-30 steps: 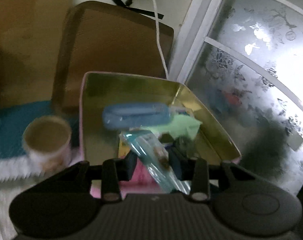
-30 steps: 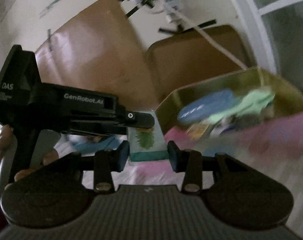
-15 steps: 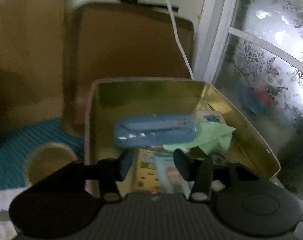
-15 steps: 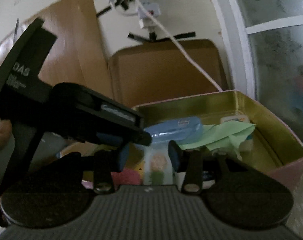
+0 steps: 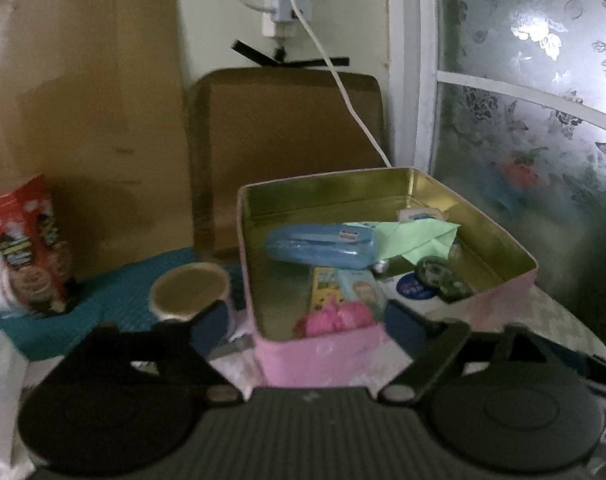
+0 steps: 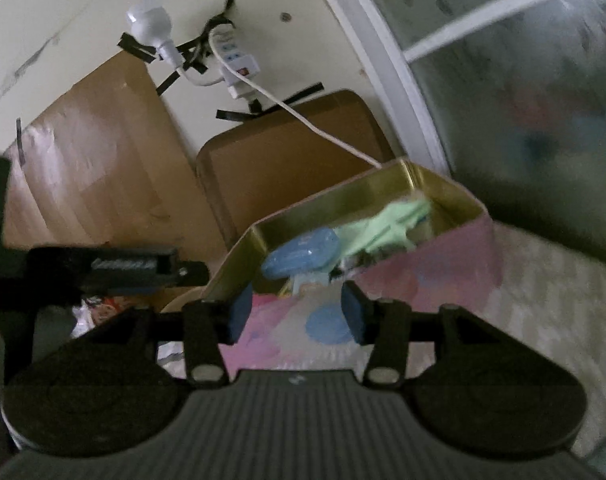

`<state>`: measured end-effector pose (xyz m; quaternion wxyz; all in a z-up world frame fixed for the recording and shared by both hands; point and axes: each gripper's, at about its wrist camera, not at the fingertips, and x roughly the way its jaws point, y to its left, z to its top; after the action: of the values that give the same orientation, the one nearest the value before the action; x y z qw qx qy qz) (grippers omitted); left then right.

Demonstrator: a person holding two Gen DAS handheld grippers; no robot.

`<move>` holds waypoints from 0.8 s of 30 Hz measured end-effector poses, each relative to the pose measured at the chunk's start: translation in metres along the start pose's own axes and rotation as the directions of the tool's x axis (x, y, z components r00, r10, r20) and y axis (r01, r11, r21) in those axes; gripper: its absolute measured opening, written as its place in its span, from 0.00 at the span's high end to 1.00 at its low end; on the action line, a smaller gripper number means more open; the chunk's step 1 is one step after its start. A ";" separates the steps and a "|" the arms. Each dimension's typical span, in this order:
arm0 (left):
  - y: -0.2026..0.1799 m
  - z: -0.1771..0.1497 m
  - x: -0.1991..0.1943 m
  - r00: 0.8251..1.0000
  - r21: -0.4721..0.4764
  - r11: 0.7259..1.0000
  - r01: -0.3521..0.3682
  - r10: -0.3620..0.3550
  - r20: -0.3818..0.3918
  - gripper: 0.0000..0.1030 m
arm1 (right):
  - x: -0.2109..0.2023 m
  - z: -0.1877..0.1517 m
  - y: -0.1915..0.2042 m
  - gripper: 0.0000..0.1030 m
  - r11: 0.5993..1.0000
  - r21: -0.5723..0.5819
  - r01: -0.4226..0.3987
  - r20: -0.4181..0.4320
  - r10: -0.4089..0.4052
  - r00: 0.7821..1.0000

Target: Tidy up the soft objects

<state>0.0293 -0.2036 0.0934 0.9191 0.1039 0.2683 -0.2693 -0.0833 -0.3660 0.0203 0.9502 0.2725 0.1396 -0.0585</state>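
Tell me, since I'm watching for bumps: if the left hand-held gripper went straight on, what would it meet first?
Probably the pink tin: its near wall sits between the opening, empty jaws of the left hand-held gripper; depth is unclear.

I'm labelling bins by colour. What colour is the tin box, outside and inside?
The tin box is pink outside and gold inside, clearest in the left wrist view.

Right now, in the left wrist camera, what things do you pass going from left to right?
Red snack box → cup → pink tin holding the blue pouch → frosted window.
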 end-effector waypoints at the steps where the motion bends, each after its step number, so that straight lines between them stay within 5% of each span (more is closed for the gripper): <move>1: 0.000 -0.004 -0.007 1.000 0.004 1.000 -0.013 0.013 0.013 0.07 | -0.004 -0.002 0.000 0.47 1.000 0.014 -0.005 -0.011 0.005 1.000; 4: 0.002 -0.016 -0.026 0.998 0.010 0.999 -0.050 0.049 0.034 0.00 | -0.015 -0.007 0.003 0.43 0.999 0.044 -0.014 -0.027 0.015 1.000; 24: 0.001 -0.077 -0.092 0.987 -0.014 0.987 -0.158 0.158 0.016 0.00 | -0.079 -0.026 0.036 0.35 0.996 0.004 -0.090 -0.013 0.090 0.996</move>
<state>-0.0690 -0.1364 0.0795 0.9404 0.1167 0.2533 -0.1949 -0.1579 -0.3191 0.0401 0.9504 0.2806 0.1335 -0.0143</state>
